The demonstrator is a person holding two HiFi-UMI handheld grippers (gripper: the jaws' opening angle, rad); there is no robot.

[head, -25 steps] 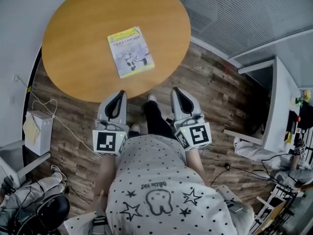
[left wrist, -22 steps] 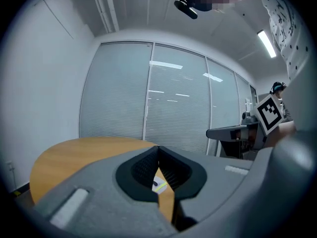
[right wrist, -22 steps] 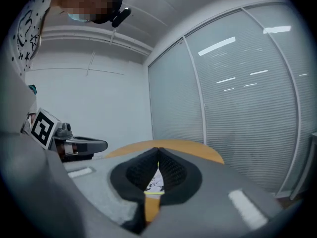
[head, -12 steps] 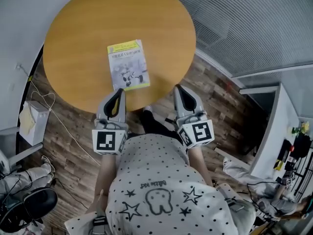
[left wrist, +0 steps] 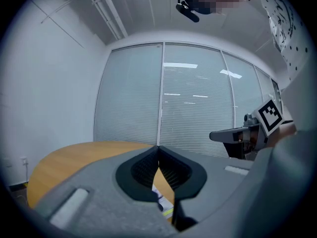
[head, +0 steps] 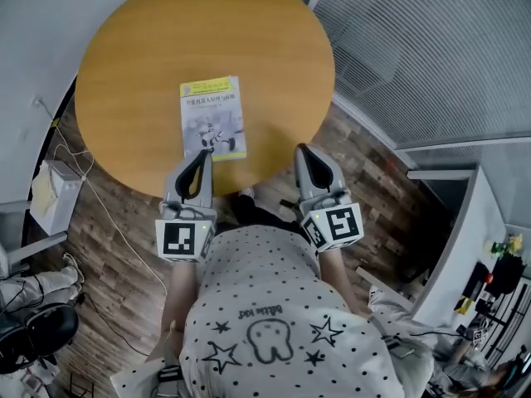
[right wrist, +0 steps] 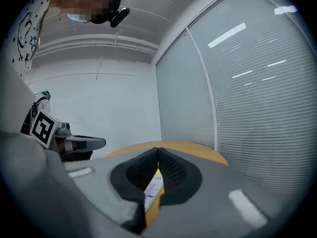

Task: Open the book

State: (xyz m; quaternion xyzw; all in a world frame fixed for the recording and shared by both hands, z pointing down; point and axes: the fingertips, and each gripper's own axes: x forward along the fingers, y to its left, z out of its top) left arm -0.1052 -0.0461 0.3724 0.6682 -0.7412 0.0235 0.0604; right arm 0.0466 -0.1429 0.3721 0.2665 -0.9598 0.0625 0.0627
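A closed book (head: 212,117) with a yellow-green and white cover lies flat on the round wooden table (head: 124,65), near its front edge. My left gripper (head: 204,155) is shut and empty, its tip over the table's rim just short of the book's near edge. My right gripper (head: 300,149) is shut and empty too, off the table's edge to the right of the book. In the left gripper view the jaws (left wrist: 158,148) meet at the tip, with a strip of book (left wrist: 165,203) showing below them. The right gripper view shows closed jaws (right wrist: 158,150) and the book (right wrist: 153,184) beyond.
A white box (head: 51,205) and loose cables (head: 99,222) lie on the wood floor (head: 390,189) left of the table. A glass wall with blinds (head: 431,48) runs behind and to the right. A white desk edge (head: 452,247) stands at the right.
Both grippers have moved forward to the table's edge, and the book now lies much closer to their tips and squarer to me. The jaws stayed shut.
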